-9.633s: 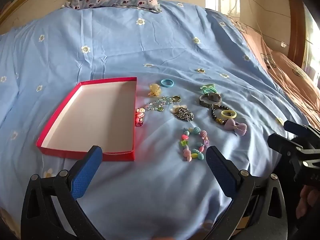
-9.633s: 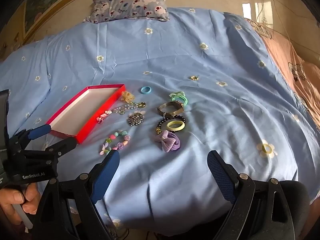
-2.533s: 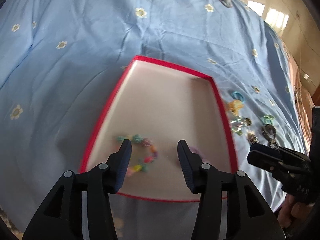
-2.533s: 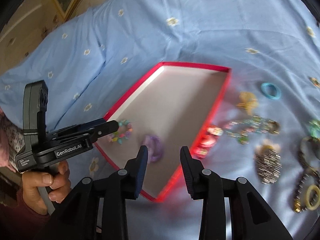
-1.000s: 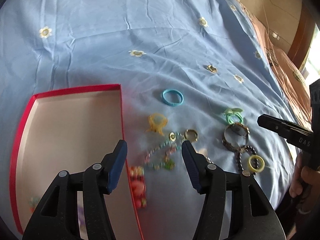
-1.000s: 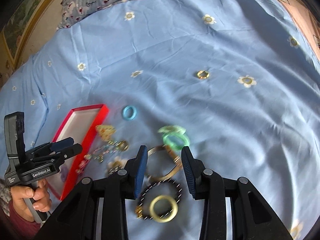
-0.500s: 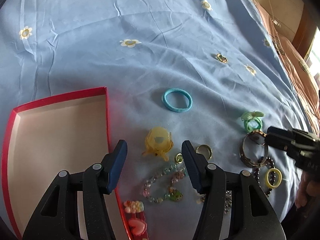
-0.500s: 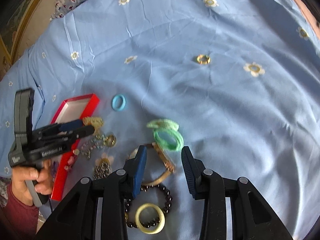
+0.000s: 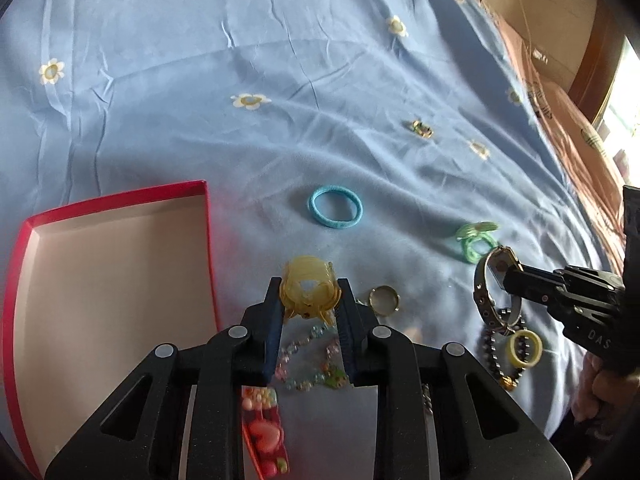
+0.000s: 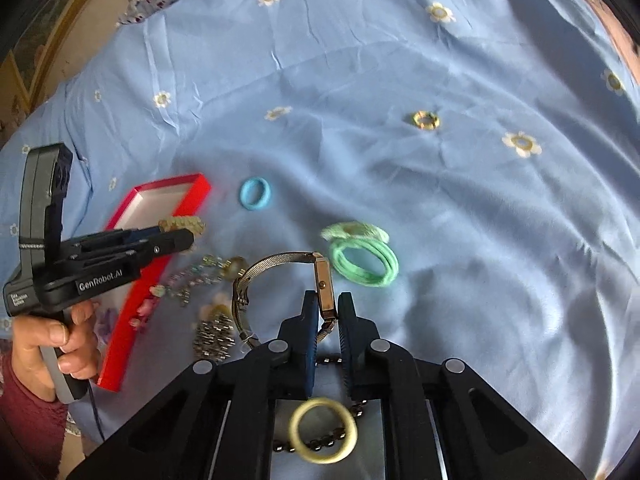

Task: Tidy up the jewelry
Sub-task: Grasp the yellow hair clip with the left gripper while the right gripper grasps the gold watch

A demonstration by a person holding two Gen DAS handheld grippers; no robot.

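Note:
On the blue bedsheet, my left gripper (image 9: 309,292) has a yellow claw hair clip (image 9: 306,278) between its closing jaws, and the pads press its sides. My right gripper (image 10: 327,300) is closing too, its pads pinching the square face of a silver watch (image 10: 280,260), which stands on edge. That watch (image 9: 486,280) and the right gripper's tips (image 9: 510,280) also show in the left wrist view. The red box (image 9: 120,196) lies left of the clip, with its pale inside showing.
Around the grips lie a blue hair tie (image 9: 335,208), a green hair tie (image 10: 364,264), a gold ring (image 9: 384,300), a pastel bead chain (image 9: 310,356), a red clip (image 9: 264,436), a yellow ring (image 10: 323,436) on black beads, and a silver brooch (image 10: 214,336). A hand (image 10: 60,336) holds the left gripper.
Both pairs of jaws have narrowed. The left ones have come up around the yellow clip and now press on it, and the right ones now pinch the watch face.

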